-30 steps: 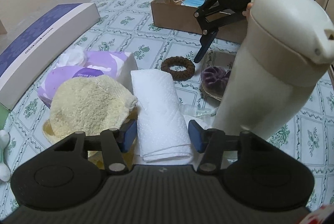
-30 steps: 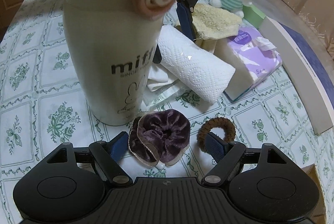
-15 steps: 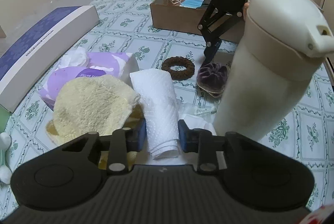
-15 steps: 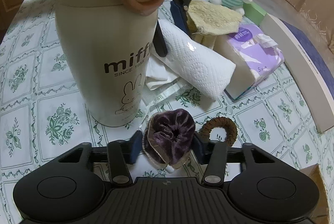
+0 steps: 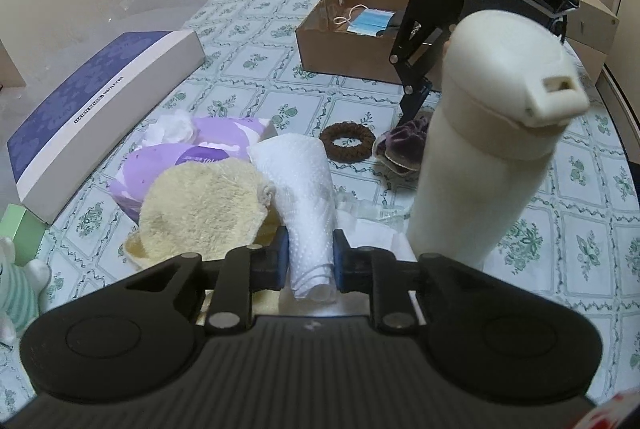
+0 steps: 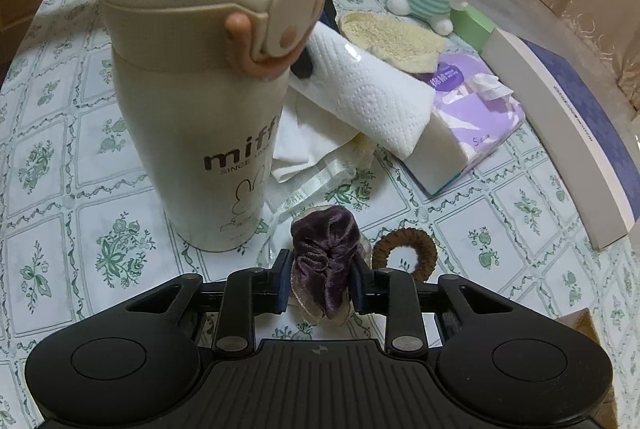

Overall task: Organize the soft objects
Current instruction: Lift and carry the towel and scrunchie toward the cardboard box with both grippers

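Now purple scrunchie (image 6: 326, 261) between right gripper (image 6: 322, 283) pads

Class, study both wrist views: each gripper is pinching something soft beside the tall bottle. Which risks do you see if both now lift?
1. The left gripper, jaws closing, pinches only the near end of the folded paper towel; it may unfold or slip when lifted.
2. The cream bottle stands upright right beside both grips; a swing could topple it.
3. The right gripper, jaws closing, holds the purple scrunchie; the brown hair tie close by could get dragged.
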A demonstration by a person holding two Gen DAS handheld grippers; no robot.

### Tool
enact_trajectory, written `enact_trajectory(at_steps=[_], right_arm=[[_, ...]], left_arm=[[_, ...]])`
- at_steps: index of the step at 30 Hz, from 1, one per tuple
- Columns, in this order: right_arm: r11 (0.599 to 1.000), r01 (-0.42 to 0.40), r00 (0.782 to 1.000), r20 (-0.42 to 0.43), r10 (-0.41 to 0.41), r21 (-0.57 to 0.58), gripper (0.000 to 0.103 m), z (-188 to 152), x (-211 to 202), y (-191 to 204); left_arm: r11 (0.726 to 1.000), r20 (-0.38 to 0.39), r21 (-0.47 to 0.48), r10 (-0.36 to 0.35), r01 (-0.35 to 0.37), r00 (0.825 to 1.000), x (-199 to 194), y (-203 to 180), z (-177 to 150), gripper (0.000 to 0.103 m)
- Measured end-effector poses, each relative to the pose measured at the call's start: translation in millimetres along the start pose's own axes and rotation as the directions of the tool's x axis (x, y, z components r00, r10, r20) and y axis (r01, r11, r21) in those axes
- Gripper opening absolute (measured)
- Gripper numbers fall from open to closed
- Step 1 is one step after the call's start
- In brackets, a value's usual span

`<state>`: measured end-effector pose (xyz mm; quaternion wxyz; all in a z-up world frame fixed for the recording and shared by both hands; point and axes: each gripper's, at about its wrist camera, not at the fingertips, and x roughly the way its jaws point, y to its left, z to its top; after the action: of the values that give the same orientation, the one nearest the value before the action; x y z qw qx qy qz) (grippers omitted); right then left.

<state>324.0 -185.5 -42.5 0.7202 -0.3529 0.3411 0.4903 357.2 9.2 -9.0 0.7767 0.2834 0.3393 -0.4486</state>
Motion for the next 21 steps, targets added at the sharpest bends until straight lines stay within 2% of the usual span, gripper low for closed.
enact_trajectory(at_steps=[14, 21], right_arm=[[0.998, 0.060, 0.998, -0.027, -0.060, -0.016, 0.029, 10.6, -31.2, 8.3], [0.995, 0.097, 0.994, -0.055, -0.096, 0.020, 0.029, 7.8, -40.6, 13.5]], left_arm=[[0.999, -0.059, 0.028, 0.038, -0.036, 0.998, -34.3, -13.2, -16.7, 0.019], [0.998, -0.067, -0.018, 0.060, -0.061, 0.996, -54.8, -24.4, -32.0, 0.019]])
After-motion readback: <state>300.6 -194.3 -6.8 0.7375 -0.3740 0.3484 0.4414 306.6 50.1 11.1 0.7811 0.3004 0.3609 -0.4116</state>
